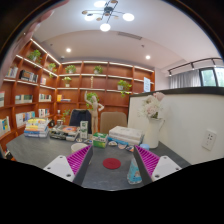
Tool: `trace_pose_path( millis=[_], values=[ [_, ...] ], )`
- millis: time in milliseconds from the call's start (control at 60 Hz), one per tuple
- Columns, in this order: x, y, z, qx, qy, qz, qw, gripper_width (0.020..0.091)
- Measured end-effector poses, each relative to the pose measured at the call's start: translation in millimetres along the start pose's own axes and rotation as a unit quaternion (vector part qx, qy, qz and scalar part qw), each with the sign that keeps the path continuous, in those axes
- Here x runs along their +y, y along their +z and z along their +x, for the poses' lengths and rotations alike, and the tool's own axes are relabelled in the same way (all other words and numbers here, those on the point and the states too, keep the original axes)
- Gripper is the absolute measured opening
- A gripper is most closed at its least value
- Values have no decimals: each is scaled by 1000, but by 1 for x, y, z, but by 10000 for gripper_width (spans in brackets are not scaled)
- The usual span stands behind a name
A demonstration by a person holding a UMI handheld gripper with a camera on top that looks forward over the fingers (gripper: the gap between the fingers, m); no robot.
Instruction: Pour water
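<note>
Wooden shelves [60, 85] behind; open jaws flank round red coaster [112, 163].

Shelves, Lamp, Cluttered Table

Wooden shelves [45, 85] lining the far wall, holding plants and small items. Ceiling lamp [105, 14] overhead. Grey table [40, 150] bearing stacked boxes [37, 127]. White box [126, 135] further along. Window [208, 76] beyond a white partition [190, 125].

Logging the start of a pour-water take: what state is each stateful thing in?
Tongs with magenta pads: open, holding nothing.
Small clear plastic bottle: upright on the grey table, apart from the fingers.
Flat red round disc: lying flat between the fingers.
Ceiling lights: on.
</note>
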State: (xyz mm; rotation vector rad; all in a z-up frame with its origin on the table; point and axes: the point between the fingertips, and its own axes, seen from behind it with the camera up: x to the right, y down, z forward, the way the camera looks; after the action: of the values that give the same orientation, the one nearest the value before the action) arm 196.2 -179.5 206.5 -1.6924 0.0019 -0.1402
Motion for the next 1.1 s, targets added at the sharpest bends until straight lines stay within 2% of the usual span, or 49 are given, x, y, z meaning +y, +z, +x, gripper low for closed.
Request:
trace_pose_path(
  millis=[17, 83, 283, 517, 667, 700, 733, 817, 1050, 1100],
  values=[
    [18, -5, 5, 2, 2, 2, 1000, 834],
    [41, -4, 23, 12, 11, 2, 1000, 834],
    [82, 16, 76, 50, 4, -8, 999, 833],
    [129, 65, 81, 16, 18, -36, 999, 838],
    [139, 89, 87, 12, 29, -38, 999, 827],
    [138, 92, 89, 12, 30, -36, 999, 798],
    [137, 96, 90, 12, 30, -33, 999, 739],
    [127, 100, 94, 20, 25, -14, 999, 481],
    [124, 100, 93, 22, 5, 7, 1000, 257],
    [123, 100, 92, 23, -1, 9, 1000, 257]
  ],
)
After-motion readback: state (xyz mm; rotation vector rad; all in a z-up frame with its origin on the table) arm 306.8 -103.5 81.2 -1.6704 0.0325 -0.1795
